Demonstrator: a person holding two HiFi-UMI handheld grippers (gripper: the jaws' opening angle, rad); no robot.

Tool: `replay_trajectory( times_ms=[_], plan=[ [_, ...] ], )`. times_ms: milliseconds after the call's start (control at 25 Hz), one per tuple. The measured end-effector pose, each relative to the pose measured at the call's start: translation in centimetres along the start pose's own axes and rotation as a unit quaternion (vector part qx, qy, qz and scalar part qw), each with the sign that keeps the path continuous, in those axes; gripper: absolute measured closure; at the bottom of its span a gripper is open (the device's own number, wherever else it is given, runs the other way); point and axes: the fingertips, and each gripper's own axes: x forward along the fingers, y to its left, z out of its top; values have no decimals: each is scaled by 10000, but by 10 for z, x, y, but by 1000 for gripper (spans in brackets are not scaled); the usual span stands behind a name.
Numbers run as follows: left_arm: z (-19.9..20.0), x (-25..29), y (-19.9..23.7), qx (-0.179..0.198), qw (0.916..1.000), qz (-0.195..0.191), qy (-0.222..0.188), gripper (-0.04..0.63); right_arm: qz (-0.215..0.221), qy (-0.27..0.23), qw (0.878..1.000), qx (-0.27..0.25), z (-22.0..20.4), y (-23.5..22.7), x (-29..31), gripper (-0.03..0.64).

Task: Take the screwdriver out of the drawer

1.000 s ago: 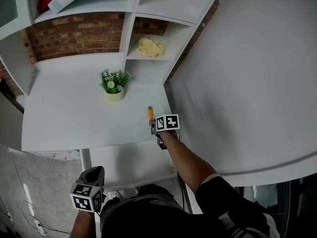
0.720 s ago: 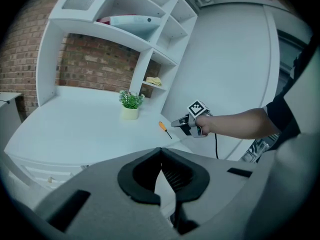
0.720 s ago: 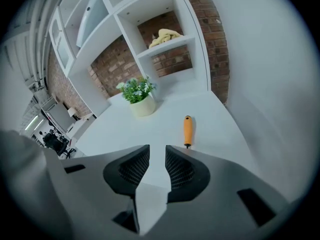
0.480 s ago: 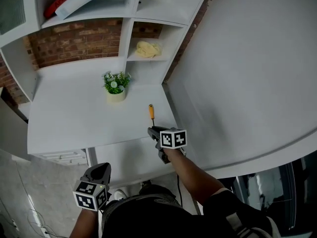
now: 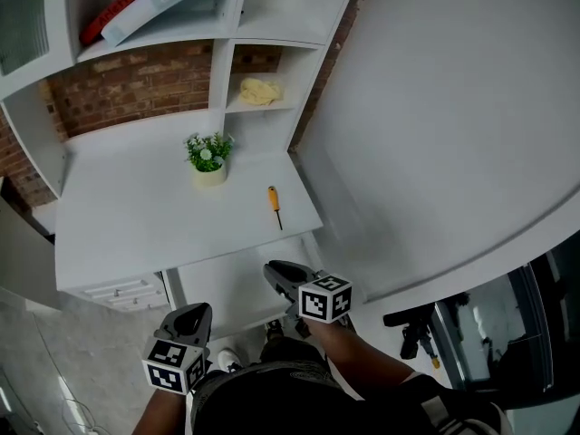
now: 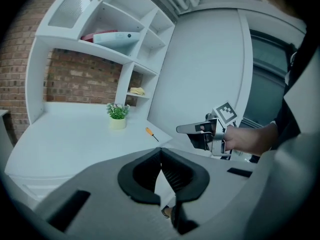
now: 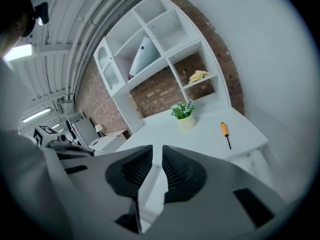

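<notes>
The orange-handled screwdriver (image 5: 274, 203) lies free on the white desk top (image 5: 136, 216), near its right front corner; it also shows in the left gripper view as the screwdriver (image 6: 150, 133) and in the right gripper view as the screwdriver (image 7: 225, 132). My right gripper (image 5: 276, 271) hovers well short of it, below the desk's front edge, its jaws closing with a narrow gap and nothing between them. My left gripper (image 5: 194, 313) is lower left, jaws shut and empty.
A small potted plant (image 5: 207, 157) stands at the desk's middle back. A yellow cloth (image 5: 258, 91) lies in a cubby above. A white lower panel (image 5: 227, 288) sits under the desk's front edge, beside a drawer unit (image 5: 118, 288). A curved white wall (image 5: 435, 134) bounds the right.
My right gripper has pulled back from the screwdriver toward the person and narrowed its jaws; the screwdriver stays on the desk. The left gripper has risen slightly.
</notes>
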Motion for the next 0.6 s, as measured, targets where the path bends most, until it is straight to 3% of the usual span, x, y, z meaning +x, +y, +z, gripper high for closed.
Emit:
replay_trajectory(
  times_ms=[240, 600],
  plan=[
    [-2, -8, -16, -8, 9999, -141, -72, 578, 284, -68, 9986, -430, -10, 40, -18, 576],
    [5, -17, -50, -63, 9995, 47, -302, 580, 610, -84, 9952, -759, -14, 54, -60, 611]
  ],
)
